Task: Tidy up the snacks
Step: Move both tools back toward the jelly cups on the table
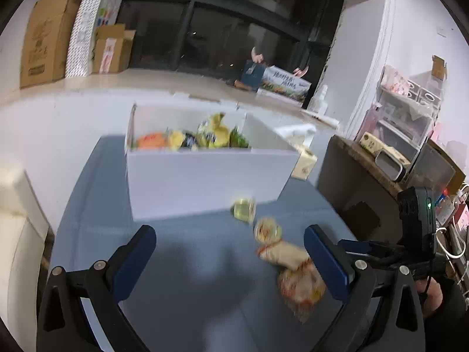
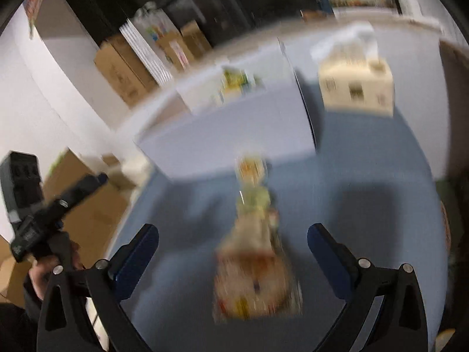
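Between the right gripper's [image 2: 233, 252] wide-open jaws lies a blurred snack packet [image 2: 255, 281], probably unpressed; centre it, then squeeze gently. Left gripper [image 1: 230, 253] open, empty.

A white box [image 1: 205, 173] stands open on the blue worktop [image 1: 181, 287], near its far edge. Inside it lie several snacks [image 1: 193, 139]: one orange packet at the left, some yellow ones in the middle, one green at the right.

In front of the box, four snacks lie in a row on the worktop. Nearest to the box is a small clear cup with pale yellow-green content [image 1: 244, 209]. Next to it is a cup with an orange and yellow lid [image 1: 267, 231]. Then comes a beige wrapped roll [image 1: 283, 253], lying on its side. Last is a clear bag with orange and yellow print [image 1: 300, 289], lying flat. The pictures are blurred, so no label is readable.
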Demonstrator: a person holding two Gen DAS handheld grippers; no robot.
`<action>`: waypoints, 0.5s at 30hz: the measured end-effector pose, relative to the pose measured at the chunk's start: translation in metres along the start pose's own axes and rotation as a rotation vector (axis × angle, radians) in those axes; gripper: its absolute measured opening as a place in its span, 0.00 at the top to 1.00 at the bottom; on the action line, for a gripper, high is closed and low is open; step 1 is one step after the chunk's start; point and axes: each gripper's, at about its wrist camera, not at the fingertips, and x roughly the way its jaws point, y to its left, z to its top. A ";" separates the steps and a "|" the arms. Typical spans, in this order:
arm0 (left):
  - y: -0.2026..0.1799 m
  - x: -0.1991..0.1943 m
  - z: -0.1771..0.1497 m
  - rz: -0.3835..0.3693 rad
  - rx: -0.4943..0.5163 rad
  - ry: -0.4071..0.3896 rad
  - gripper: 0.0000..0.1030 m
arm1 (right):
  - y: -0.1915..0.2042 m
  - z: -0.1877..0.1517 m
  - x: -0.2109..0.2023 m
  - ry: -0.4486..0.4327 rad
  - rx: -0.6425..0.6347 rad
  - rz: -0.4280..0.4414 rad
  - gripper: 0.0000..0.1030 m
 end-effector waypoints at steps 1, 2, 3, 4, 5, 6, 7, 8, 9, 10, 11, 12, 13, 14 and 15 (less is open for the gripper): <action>0.001 -0.001 -0.006 -0.005 -0.012 0.009 0.00 | 0.000 -0.006 0.002 0.007 -0.006 -0.011 0.00; 0.002 -0.002 -0.011 -0.012 -0.025 0.013 0.00 | 0.000 -0.010 0.003 0.006 -0.013 -0.023 0.00; 0.002 -0.004 -0.016 -0.008 -0.035 0.014 0.00 | 0.001 -0.013 0.005 0.007 -0.023 -0.035 0.00; 0.002 -0.005 -0.020 -0.010 -0.039 0.019 0.00 | 0.001 -0.013 0.007 0.011 -0.024 -0.038 0.00; 0.001 -0.005 -0.023 -0.017 -0.036 0.024 0.00 | 0.002 -0.012 0.010 0.013 -0.027 -0.040 0.00; 0.001 -0.005 -0.024 -0.016 -0.034 0.028 0.00 | 0.005 -0.009 0.015 0.019 -0.034 -0.045 0.00; 0.000 -0.006 -0.025 -0.012 -0.034 0.027 0.00 | 0.007 -0.007 0.018 0.025 -0.044 -0.052 0.00; -0.001 -0.008 -0.027 -0.016 -0.036 0.025 0.00 | 0.011 -0.001 0.024 0.033 -0.057 -0.066 0.00; -0.001 -0.008 -0.027 -0.023 -0.040 0.026 0.00 | 0.012 0.001 0.029 0.039 -0.071 -0.077 0.00; -0.001 -0.009 -0.028 -0.027 -0.045 0.028 0.00 | 0.015 0.005 0.035 0.043 -0.087 -0.088 0.00; -0.001 -0.009 -0.029 -0.029 -0.047 0.030 0.00 | 0.017 0.010 0.041 0.047 -0.106 -0.099 0.00; -0.001 -0.010 -0.030 -0.028 -0.046 0.032 0.00 | 0.019 0.016 0.049 0.048 -0.128 -0.109 0.00; -0.001 -0.009 -0.031 -0.027 -0.046 0.036 0.00 | 0.020 0.021 0.057 0.054 -0.143 -0.122 0.00; -0.001 -0.009 -0.031 -0.028 -0.047 0.042 0.00 | 0.020 0.026 0.064 0.068 -0.153 -0.133 0.00; 0.000 -0.009 -0.032 -0.028 -0.047 0.045 0.00 | 0.020 0.032 0.075 0.091 -0.166 -0.143 0.00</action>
